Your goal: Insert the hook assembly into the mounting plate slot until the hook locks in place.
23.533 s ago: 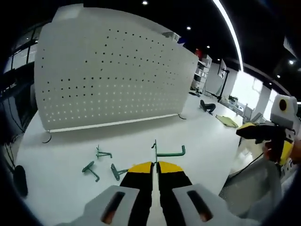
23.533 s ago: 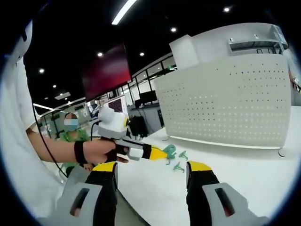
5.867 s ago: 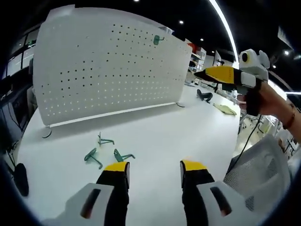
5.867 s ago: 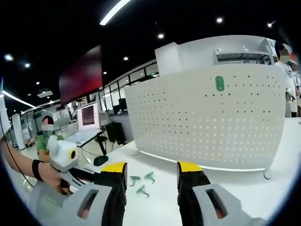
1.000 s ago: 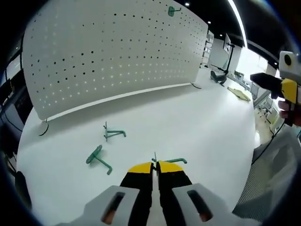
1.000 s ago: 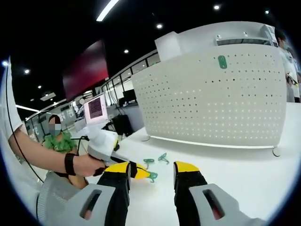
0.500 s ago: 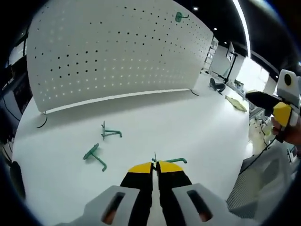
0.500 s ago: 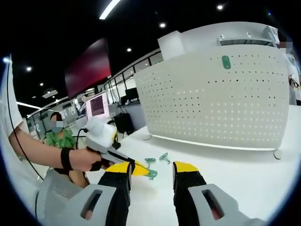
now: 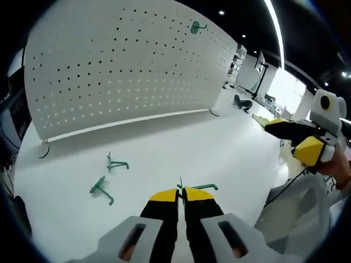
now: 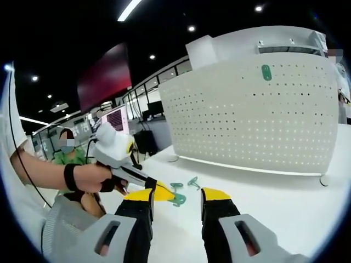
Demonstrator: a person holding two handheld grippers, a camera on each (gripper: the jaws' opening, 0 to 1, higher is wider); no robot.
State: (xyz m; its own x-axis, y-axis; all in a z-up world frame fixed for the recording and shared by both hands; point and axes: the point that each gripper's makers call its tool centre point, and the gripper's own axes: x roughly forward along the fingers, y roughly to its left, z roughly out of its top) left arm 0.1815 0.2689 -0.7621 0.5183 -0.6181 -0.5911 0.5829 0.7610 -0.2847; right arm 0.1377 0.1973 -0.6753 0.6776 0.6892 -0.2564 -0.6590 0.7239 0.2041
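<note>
Since a second ago, lifted a little off the worktop (image 9: 230, 148): left hand-held gripper (image 9: 181, 193), jaws pressed together on a green hook (image 9: 198, 187), carried with it. Same hook seen in the right gripper view (image 10: 176, 199) at the yellow tip of the left hand-held gripper (image 10: 162, 193), gripped by a hand (image 10: 101, 178) at 9 o'clock.

Two more hooks lying loose on the worktop, one (image 9: 101, 189) at 8 o'clock in the left gripper view, another (image 9: 116, 163) just above it, apart from each other.

Already hung high on the white pegboard (image 9: 120, 66): one hook (image 9: 196, 26) at 12 o'clock, also visible in the right gripper view (image 10: 266, 72).

Right hand-held gripper (image 10: 175, 197) with jaws spread, nothing between them; seen too at 3 o'clock in the left gripper view (image 9: 293, 139).

No readable writing or brand anywhere.
</note>
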